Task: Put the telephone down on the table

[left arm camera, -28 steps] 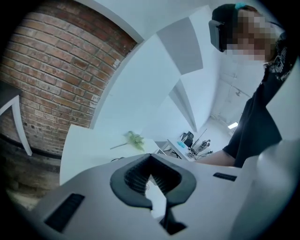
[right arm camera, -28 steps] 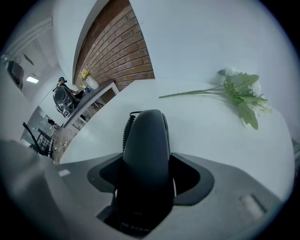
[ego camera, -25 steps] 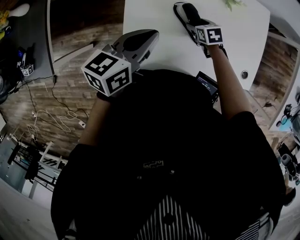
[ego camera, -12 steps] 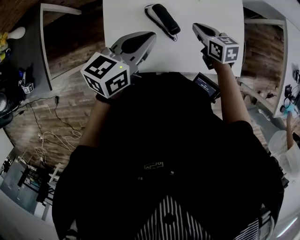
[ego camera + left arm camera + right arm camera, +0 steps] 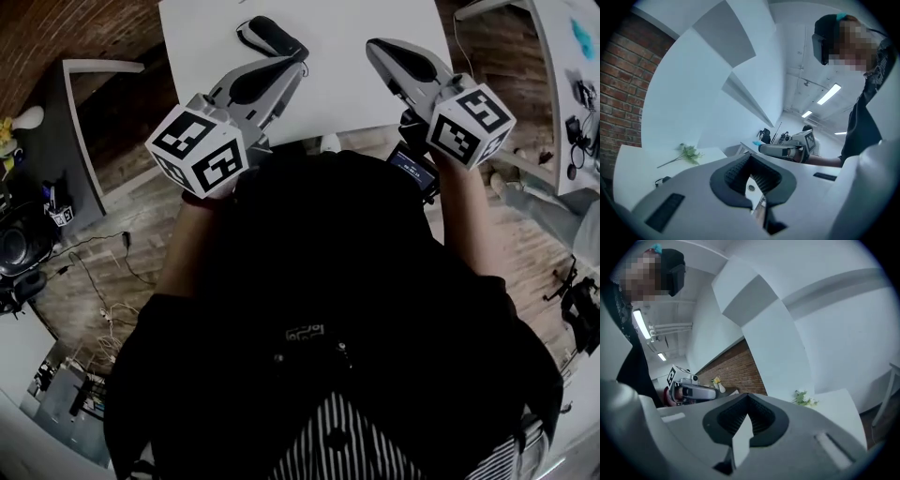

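So the black corded telephone handset is lying flat on the white desk, near the far edge in the head view, with its thin cord looped beside it. Neither claw is on it. The left claw is pressed together with nothing in it, and its tip is near the handset but apart from it. The right claw is closed up tight too, empty, and further off to the side.

Handling-wise, my guess is hard smooth plastic: light, rigid, probably a bit slick on the rounded ends. To grab it I'd pinch across the narrow middle, not the fat earpiece, and mind the cord since it'll drag and tug. Not fragile, but I wouldn't drop it.

Containers: nothing on the desk holds anything, there's just a green leafy sprig lying loose. The only one I spot is a small white vase on another surface, with yellow flowers in it.
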